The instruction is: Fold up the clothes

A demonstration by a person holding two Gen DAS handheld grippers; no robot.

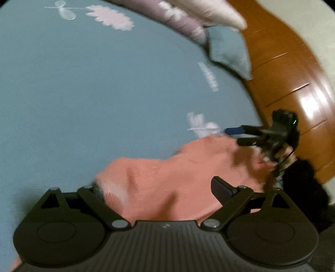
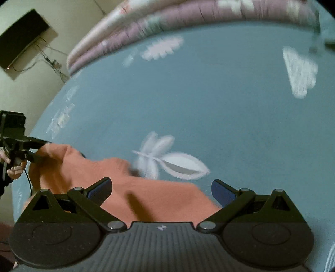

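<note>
A salmon-pink garment lies bunched on the near part of a bed sheet, blue-grey with pale leaf prints. The right claw is spread wide above the cloth, its blue-padded fingers apart with nothing between them; the garment fills the gap below and hides the sheet there. The left claw sits at the garment's left end, seen from the right wrist with its tips sunk into a raised fold, so it seems to be pinching the cloth, though blur makes that uncertain. A hand grips its handle. From the left wrist, one finger is buried under fabric and the other stands clear. At the far edge lies a rolled purple quilt, a folded grey-blue cloth beside it. A glossy wooden board runs along the right side. On the far left wall hangs a dark box with trailing wires.
</note>
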